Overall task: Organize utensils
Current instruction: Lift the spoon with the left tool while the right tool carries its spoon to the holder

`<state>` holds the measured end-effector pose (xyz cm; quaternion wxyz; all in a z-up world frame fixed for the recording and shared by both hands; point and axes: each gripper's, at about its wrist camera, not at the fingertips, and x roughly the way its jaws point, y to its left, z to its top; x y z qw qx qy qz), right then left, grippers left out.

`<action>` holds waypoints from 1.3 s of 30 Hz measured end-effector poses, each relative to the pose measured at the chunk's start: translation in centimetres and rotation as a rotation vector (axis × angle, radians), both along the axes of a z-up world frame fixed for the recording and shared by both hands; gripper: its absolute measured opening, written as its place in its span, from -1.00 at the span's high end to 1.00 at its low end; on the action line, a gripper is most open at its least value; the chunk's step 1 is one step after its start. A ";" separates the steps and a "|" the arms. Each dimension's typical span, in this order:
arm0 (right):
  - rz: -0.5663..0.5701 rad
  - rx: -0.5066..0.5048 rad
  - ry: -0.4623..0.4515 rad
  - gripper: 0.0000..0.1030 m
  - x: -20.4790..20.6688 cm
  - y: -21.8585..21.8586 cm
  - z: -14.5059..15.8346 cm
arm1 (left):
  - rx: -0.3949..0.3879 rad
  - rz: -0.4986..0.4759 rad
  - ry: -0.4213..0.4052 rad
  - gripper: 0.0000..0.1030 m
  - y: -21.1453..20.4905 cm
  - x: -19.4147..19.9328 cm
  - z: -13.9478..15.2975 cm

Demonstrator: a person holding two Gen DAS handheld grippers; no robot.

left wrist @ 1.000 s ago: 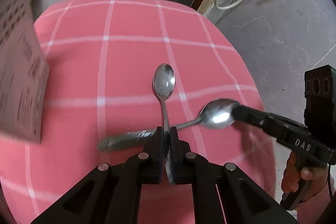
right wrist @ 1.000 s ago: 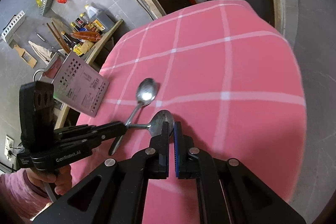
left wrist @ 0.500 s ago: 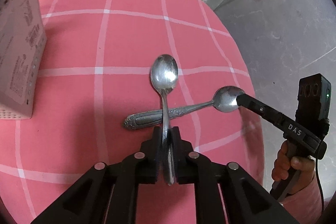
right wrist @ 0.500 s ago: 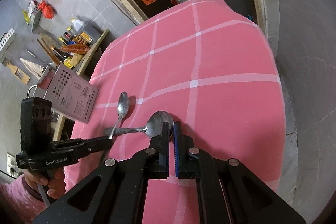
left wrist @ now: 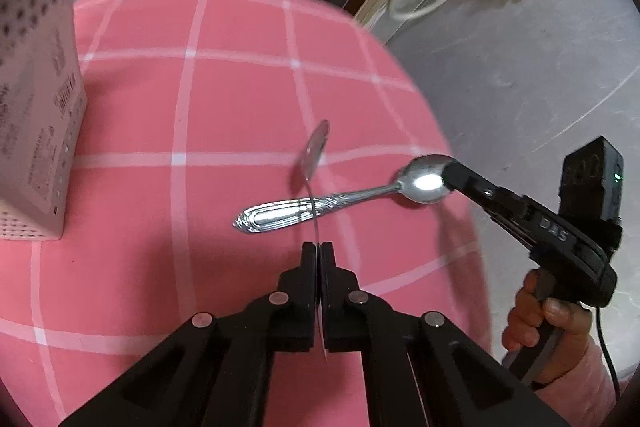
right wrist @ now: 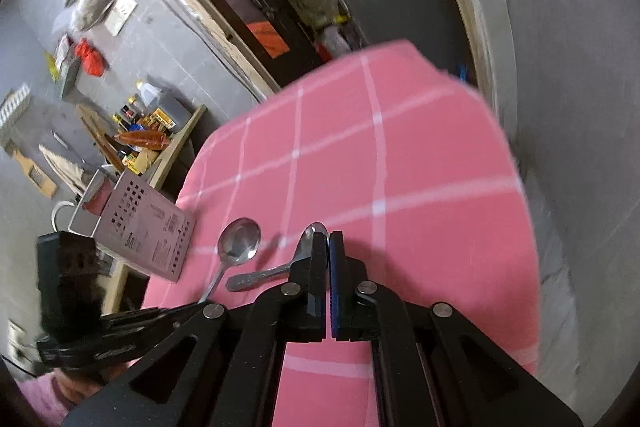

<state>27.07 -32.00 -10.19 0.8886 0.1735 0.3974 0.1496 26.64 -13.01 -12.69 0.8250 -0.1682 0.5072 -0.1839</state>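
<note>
Perforated utensil holder [left wrist: 36, 131] at worktop [left wrist: 240, 99] left edge, awaiting cutlery; left tool [left wrist: 318, 247] clamped shut on plain spoon [left wrist: 316, 147] handle, lifted edge-on; right tool [left wrist: 452, 173] pinched on ornate spoon [left wrist: 340, 201] bowl, raised likewise for stowing.

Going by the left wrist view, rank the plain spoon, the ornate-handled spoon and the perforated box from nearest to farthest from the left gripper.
1. Plain spoon: clamped by its handle in the left gripper.
2. Ornate-handled spoon: just ahead, crossing the plain spoon's handle; the right gripper pinches its bowl.
3. Perforated box: far left on the pink cloth.
</note>
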 end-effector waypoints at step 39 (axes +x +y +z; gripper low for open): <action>0.169 -0.218 -0.558 0.97 -4.2 14.5 24.2 | -0.165 0.257 -0.602 0.95 15.6 -2.6 16.8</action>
